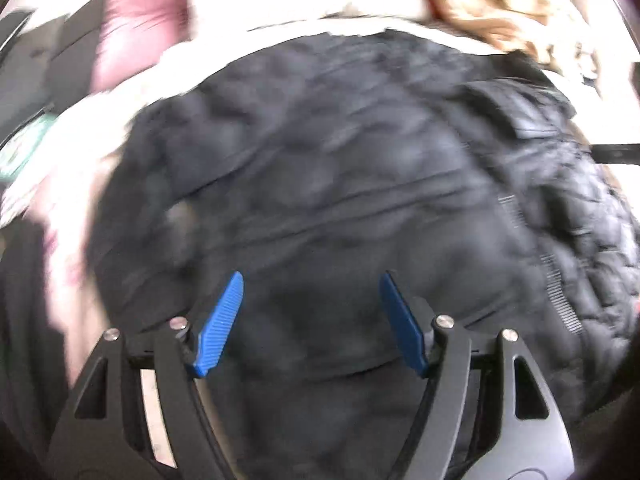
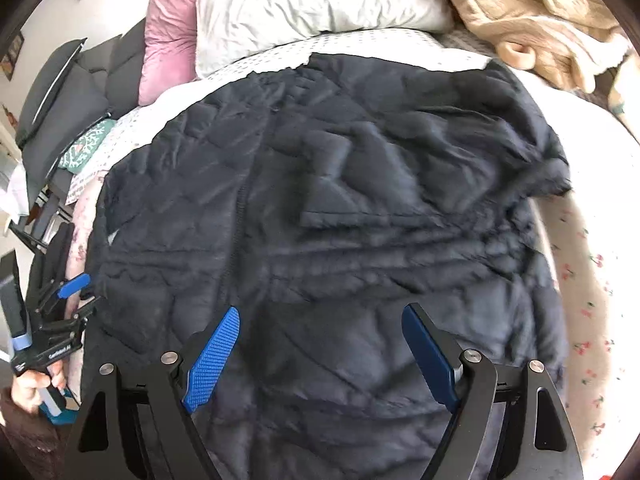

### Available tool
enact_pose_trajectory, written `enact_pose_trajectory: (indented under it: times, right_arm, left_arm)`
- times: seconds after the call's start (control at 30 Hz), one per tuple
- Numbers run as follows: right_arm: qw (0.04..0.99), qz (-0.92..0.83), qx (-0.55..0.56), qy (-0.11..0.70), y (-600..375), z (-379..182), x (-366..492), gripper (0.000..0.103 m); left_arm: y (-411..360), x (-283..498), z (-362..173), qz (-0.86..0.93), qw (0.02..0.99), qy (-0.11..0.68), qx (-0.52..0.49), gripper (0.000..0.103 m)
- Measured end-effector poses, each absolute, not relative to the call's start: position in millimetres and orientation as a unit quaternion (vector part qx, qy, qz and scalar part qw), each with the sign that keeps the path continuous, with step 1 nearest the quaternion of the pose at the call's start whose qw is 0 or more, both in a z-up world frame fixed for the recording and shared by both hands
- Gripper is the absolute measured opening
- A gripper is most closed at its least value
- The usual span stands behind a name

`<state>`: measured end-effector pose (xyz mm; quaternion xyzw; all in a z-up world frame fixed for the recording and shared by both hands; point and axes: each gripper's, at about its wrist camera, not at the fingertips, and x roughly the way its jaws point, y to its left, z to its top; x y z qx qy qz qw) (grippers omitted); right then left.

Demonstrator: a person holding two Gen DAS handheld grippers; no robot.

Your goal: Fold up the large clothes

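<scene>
Your right gripper (image 2: pixel 320 356) hangs over the jacket (image 2: pixel 320 200), jaws spread wide, nothing between the blue pads (image 2: pixel 212 360); dark fabric lies below them, contact not clear. Your left gripper (image 1: pixel 312 324) also stands apart over the jacket, pads empty; that view is smeared with blur. In the right wrist view the left gripper (image 2: pixel 76 292) shows at 9 o'clock, at the jacket's left edge, one blue pad visible, your hand (image 2: pixel 36 388) on its handle low at 8 o'clock. The jacket, navy and quilted, lies spread on the bed (image 2: pixel 592 280), filling the middle of both views; a zip line runs from about 12 toward 6 left of centre, and a fold of cloth ridges up near centre. Bed sheet white with small red sprigs, bare at 3 to 4 o'clock. Beyond the jacket: white pillow (image 2: pixel 312 0) at 12, pink pillow (image 2: pixel 168 48) at 11, tan blanket (image 2: pixel 532 16) heaped at 1 to 2. Dark chair (image 2: pixel 72 92) at 10, off the bed's side, a teal patterned cushion (image 2: pixel 86 148) beside it.
</scene>
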<state>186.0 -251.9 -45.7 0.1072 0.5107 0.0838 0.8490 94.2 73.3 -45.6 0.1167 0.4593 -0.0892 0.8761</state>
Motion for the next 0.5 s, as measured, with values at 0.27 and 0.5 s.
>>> enact_pose_trajectory:
  times: [0.27,0.5]
  right_arm:
    - [0.841,0.093,0.095,0.525,-211,-56,205,0.085]
    - [0.839,0.1,0.073,0.53,-188,-61,213,0.085]
  left_arm:
    - [172,94,-76,0.018,0.866,0.492,0.089,0.072]
    - [203,119,-105,0.054,0.852,0.515,0.081,0.072]
